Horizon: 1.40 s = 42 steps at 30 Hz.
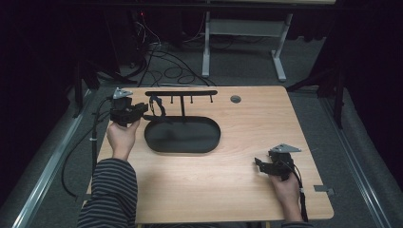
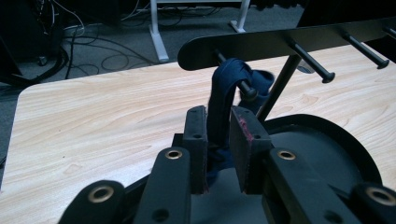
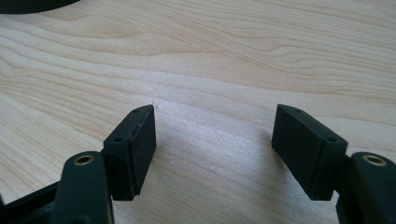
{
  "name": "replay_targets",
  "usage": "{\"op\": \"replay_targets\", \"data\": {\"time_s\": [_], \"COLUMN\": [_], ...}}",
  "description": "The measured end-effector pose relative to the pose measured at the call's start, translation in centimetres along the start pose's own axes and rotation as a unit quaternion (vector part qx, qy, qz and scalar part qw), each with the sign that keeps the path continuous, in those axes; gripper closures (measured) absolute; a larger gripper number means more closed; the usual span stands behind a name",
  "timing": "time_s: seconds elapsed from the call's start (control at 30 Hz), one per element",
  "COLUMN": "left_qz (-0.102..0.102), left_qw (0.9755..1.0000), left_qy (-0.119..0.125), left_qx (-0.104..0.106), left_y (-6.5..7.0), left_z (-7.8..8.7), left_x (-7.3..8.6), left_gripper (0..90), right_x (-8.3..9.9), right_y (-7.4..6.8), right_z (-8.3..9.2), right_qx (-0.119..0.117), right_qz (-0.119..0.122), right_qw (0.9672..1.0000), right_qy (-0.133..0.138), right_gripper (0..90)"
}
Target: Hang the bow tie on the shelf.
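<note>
A black peg rack (image 1: 180, 93) stands on a thin post over a black oval base (image 1: 182, 135) at the back middle of the wooden table (image 1: 228, 185). A dark blue fabric band (image 1: 157, 107) hangs from the leftmost peg. My left gripper (image 1: 138, 110) sits just left of it. In the left gripper view the band (image 2: 224, 84) runs down from the peg between the jaws, and the left gripper (image 2: 218, 116) is shut on it. Near the table's front right, my right gripper (image 1: 260, 164) is open; its jaws (image 3: 212, 126) hover over bare wood with nothing between them.
The rack bar (image 2: 280, 44) carries several bare pegs to the right of the band. A round cable grommet (image 1: 235, 99) sits in the table behind the rack. Another table's white legs (image 1: 206, 47) and loose cables (image 1: 166, 66) are on the floor beyond.
</note>
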<state>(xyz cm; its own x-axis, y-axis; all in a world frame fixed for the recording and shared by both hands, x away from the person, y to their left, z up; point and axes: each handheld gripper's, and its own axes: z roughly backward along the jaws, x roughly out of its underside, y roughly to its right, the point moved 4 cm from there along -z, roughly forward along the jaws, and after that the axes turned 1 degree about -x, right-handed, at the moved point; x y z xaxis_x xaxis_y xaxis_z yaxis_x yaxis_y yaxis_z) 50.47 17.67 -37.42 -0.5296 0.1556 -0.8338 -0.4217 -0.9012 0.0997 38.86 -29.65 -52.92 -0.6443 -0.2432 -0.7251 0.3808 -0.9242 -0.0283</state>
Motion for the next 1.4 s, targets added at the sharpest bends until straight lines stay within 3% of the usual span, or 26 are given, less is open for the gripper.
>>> {"op": "replay_targets", "data": {"time_s": [0.4, 0.93, 1.4], "left_qz": [-0.006, -0.003, 0.0], "left_qw": [1.0, 1.0, 1.0], "left_qy": [0.004, 0.006, 0.008], "left_qx": [0.002, -0.004, -0.005], "left_y": [0.0, -0.6, -0.6], "left_z": [1.1, 3.2, 4.6], "left_x": [0.2, 1.3, 2.5], "left_gripper": [72.6, 63.9, 61.6], "right_x": [0.0, 0.0, 0.0], "right_y": [0.0, 0.0, 0.0], "right_z": [0.0, 0.0, 0.0], "right_qx": [0.0, 0.001, 0.001], "right_qz": [0.0, 0.001, 0.0], "right_qw": [1.0, 1.0, 1.0], "right_qy": [0.0, 0.001, 0.0], "right_gripper": [32.1, 32.1, 32.1]}}
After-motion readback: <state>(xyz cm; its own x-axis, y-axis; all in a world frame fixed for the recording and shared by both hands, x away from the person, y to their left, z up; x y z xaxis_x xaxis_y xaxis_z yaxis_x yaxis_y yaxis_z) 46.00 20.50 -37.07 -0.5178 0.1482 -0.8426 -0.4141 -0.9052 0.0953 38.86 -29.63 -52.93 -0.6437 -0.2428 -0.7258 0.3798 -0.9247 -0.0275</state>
